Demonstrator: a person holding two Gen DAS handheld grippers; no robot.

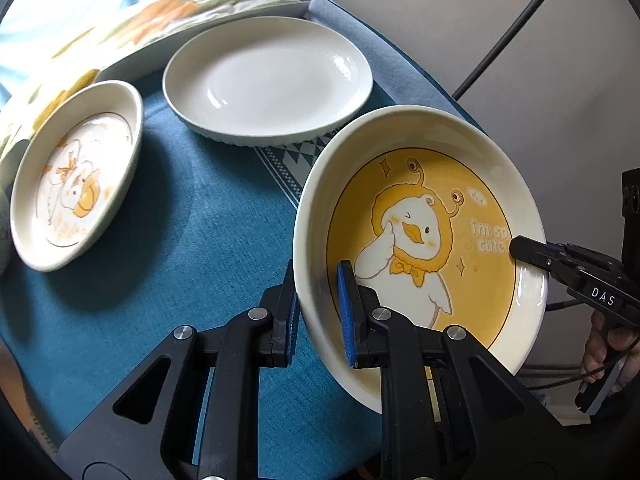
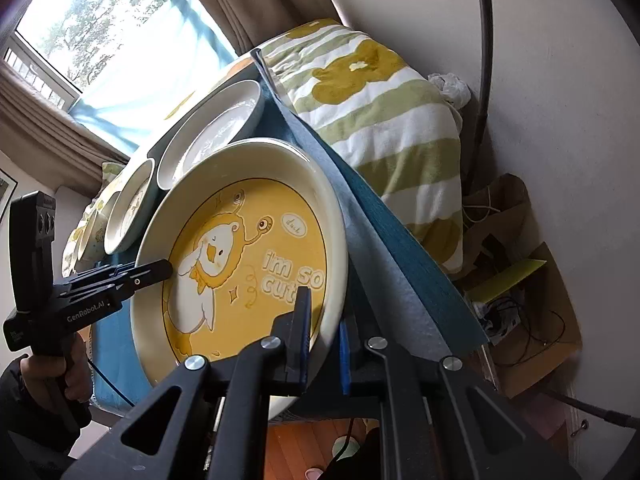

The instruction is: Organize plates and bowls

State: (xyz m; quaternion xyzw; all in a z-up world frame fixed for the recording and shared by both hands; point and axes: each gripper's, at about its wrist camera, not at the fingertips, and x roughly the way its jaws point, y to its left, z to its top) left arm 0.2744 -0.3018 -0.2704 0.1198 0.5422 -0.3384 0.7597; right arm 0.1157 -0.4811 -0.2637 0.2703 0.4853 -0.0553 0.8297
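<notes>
Yellow duck plate [image 1: 420, 232] tilts between both hand-held grippers, left [image 1: 318, 280] and right [image 2: 324, 320], each clamped on its rim.

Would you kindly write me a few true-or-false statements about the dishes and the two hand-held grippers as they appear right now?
1. The yellow duck plate is gripped on its rim by both the left hand-held gripper and the right hand-held gripper. True.
2. The yellow duck plate lies flat on the blue tablecloth. False: it is tilted, held at two sides.
3. The plain white plate has nothing in it. True.
4. The small duck plate is stacked inside the plain white plate. False: it sits apart, beside it on the cloth.
5. The held plate reads "hello". False: it reads "i'm so cute".
</notes>
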